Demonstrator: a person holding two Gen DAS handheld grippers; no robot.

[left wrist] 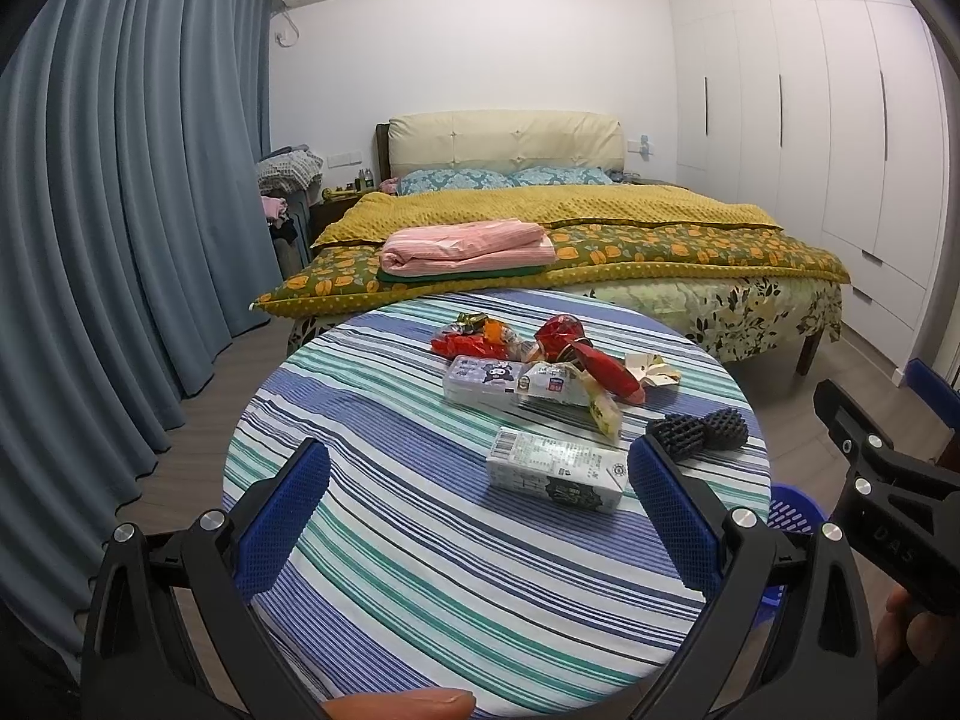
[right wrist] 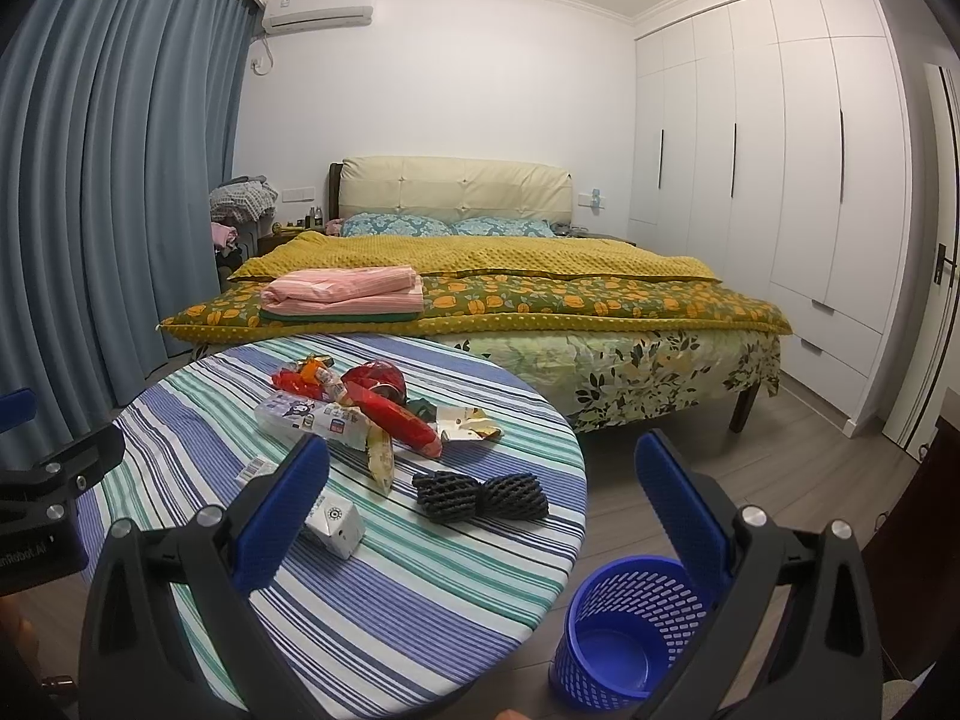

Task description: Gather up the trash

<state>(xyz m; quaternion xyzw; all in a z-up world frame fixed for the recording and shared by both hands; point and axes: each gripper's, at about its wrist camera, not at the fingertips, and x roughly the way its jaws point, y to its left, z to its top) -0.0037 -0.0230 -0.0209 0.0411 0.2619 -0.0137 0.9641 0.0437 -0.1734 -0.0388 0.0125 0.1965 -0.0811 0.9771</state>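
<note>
The left gripper [left wrist: 480, 510] is held spread wide, nothing between its blue pads, low over the near half of the striped round table [left wrist: 420, 600]. Just beyond its right finger a white drink carton [left wrist: 555, 477] lies flat on its side, nearer to that finger than to the left one. The right gripper [right wrist: 480, 510] is likewise splayed and empty, hovering off the table's right edge.

Farther out, two black foam nets [right wrist: 480, 495] are seen side by side and touching, and behind them a loose heap — red wrappers [right wrist: 396, 414], a clear patterned box [left wrist: 480, 381], crumpled packets. On the floor below the table's right edge a blue mesh bin [right wrist: 630, 630] stands upright and appears empty, so no piece seems to have been collected yet.

The carton is judged the natural first pick. The left gripper would best be shifted rightward until the carton is centred between the pads, then lowered so the long flat faces are squeezed — not the ends, where a slip is likelier. The cloth beneath should not be pinched along with it.
</note>
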